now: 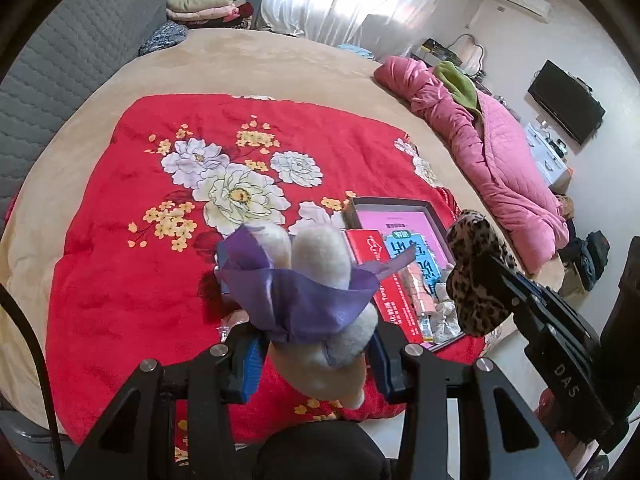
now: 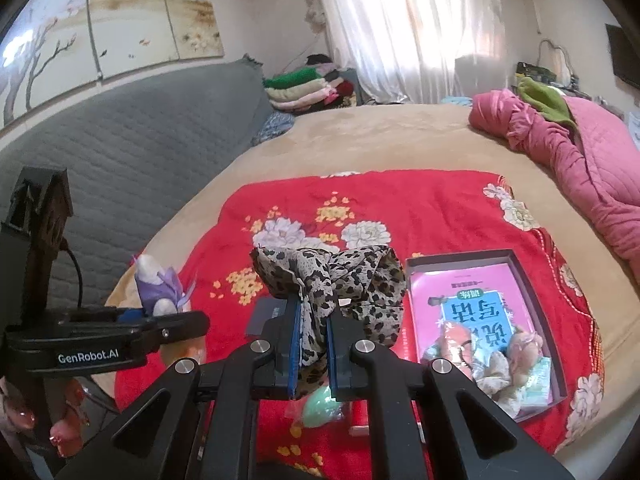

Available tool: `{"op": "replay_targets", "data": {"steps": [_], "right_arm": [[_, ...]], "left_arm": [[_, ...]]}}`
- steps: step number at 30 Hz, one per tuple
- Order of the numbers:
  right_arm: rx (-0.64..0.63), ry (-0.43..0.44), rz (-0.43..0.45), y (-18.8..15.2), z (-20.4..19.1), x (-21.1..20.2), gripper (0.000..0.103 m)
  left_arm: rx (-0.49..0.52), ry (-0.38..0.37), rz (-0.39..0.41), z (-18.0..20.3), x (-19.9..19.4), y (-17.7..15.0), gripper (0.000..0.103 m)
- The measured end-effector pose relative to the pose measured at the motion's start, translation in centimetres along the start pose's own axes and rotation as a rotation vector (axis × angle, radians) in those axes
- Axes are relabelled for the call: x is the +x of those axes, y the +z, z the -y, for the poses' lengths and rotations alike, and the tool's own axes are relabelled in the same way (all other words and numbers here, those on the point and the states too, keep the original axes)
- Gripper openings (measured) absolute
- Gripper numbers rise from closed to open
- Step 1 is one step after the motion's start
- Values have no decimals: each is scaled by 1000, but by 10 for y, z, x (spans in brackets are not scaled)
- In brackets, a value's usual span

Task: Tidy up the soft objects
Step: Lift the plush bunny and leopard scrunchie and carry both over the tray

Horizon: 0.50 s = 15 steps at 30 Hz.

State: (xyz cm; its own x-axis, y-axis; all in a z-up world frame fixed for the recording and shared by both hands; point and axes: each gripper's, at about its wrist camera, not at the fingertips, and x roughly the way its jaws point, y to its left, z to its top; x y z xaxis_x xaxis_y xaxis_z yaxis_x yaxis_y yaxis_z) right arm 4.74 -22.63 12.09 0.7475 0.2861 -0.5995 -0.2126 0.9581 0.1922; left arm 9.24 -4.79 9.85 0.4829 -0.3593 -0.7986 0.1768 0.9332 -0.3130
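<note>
Now the left gripper (image 1: 312, 360) is clamping a cream plush toy (image 1: 320, 280) and the right gripper (image 2: 312, 344) a leopard-print scrunchie (image 2: 332, 280) above the red floral blanket (image 1: 120, 240), so both should be keeping pressure until over the open box (image 2: 520, 258).

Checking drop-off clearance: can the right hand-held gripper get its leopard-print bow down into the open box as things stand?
Probably yes. The right hand-held gripper is shut on the leopard-print bow, and the open box lies just to its right on the red blanket with nothing between. The box's near end already holds small soft items.
</note>
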Motion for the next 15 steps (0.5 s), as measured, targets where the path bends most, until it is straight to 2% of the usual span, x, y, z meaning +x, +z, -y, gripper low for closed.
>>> {"op": "replay_targets", "data": {"steps": [15], "right_arm": [[58,-75,80,11,50,-44,11]], "left_arm": [[96,-18,20,60,-1,14,44]]}}
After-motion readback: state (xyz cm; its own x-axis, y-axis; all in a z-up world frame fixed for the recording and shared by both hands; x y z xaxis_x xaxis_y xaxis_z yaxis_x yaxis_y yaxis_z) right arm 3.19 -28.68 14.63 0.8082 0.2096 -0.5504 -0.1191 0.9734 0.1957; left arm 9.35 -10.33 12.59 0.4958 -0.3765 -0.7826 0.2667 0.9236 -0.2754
